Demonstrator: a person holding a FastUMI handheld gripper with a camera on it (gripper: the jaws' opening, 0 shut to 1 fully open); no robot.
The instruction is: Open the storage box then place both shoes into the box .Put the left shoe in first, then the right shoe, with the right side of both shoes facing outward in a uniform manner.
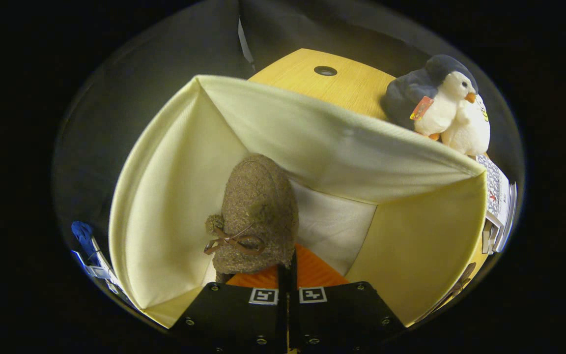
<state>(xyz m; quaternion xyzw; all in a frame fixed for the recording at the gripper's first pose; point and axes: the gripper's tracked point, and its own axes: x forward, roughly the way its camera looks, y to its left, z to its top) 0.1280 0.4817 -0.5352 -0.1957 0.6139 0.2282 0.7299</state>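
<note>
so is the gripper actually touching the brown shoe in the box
Touching. The gripper view shows the gripper with fingers closed together on the brown shoe's rear edge, inside the storage box.

One cream fabric storage box stands open on one wooden worktop. One brown fuzzy shoe sits inside it. Two plush penguins huddle at the far right. One hand-held gripper has its two fingers closed together.

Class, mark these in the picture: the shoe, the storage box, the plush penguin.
shoe [258, 206], gripper view, its fuzzy upper.
storage box [165, 196], gripper view, an inner wall.
plush penguin [440, 98], gripper view, its body.
</note>
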